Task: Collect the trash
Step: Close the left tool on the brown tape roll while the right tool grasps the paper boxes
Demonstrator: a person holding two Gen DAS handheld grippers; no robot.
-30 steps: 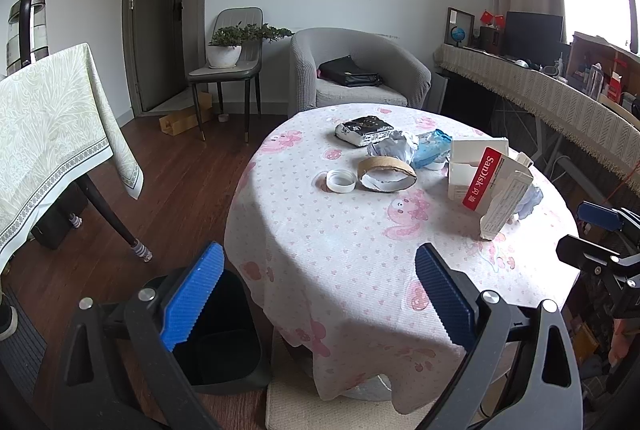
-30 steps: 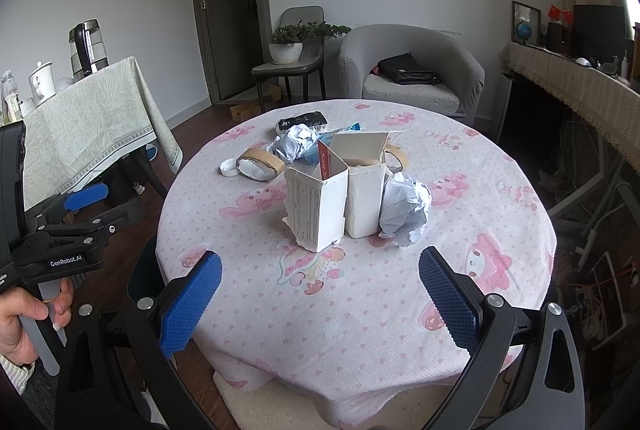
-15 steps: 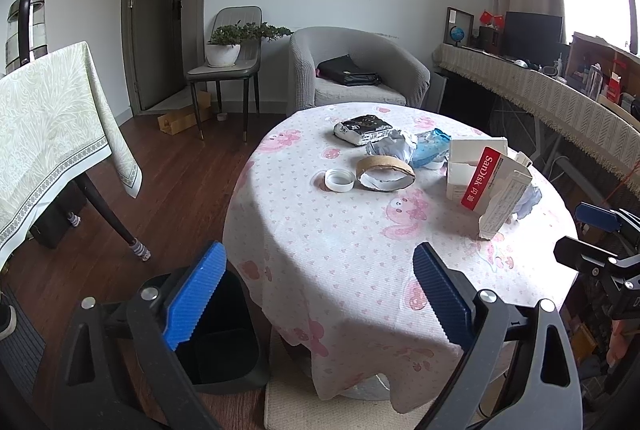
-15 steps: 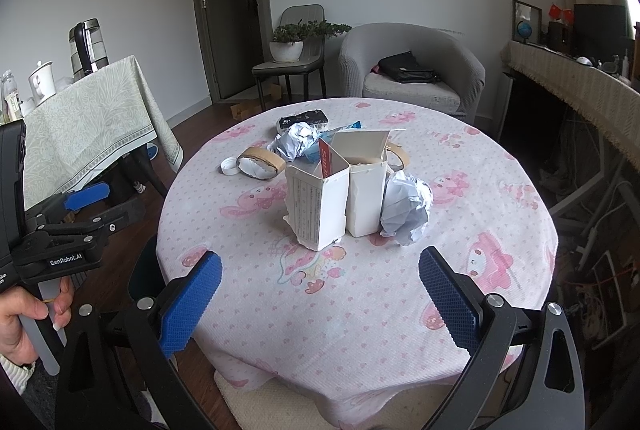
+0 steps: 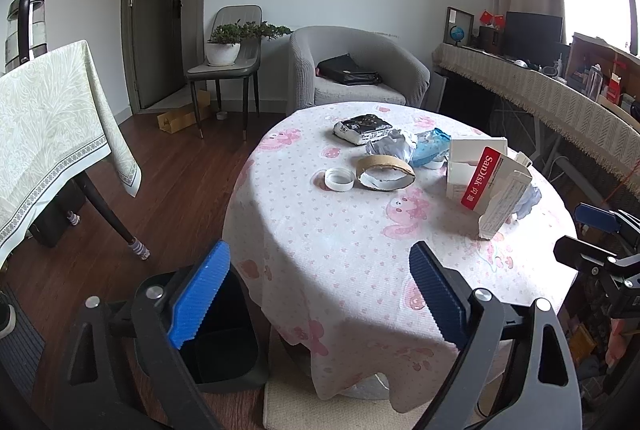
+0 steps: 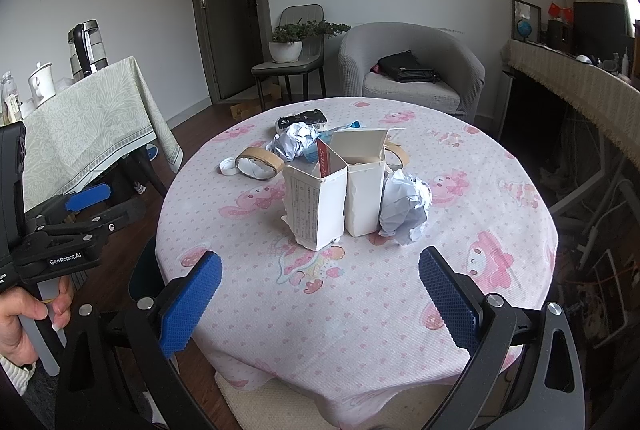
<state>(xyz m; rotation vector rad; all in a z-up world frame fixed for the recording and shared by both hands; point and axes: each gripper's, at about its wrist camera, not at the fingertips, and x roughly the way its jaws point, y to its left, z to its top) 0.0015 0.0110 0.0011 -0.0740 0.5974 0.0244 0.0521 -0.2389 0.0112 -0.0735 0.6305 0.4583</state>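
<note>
Both sets of jaws stood wide and empty: the right gripper (image 6: 318, 304) faced the white cartons (image 6: 334, 197) standing mid-tabletop (image 6: 500, 189), nearer than the left gripper (image 5: 320, 300) above the bin (image 5: 222, 346).

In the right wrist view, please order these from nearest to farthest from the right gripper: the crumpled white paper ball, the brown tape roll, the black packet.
1. Crumpled white paper ball, right of the white cartons.
2. Brown tape roll, left, past the cartons.
3. Black packet, at the table's far side.
</note>
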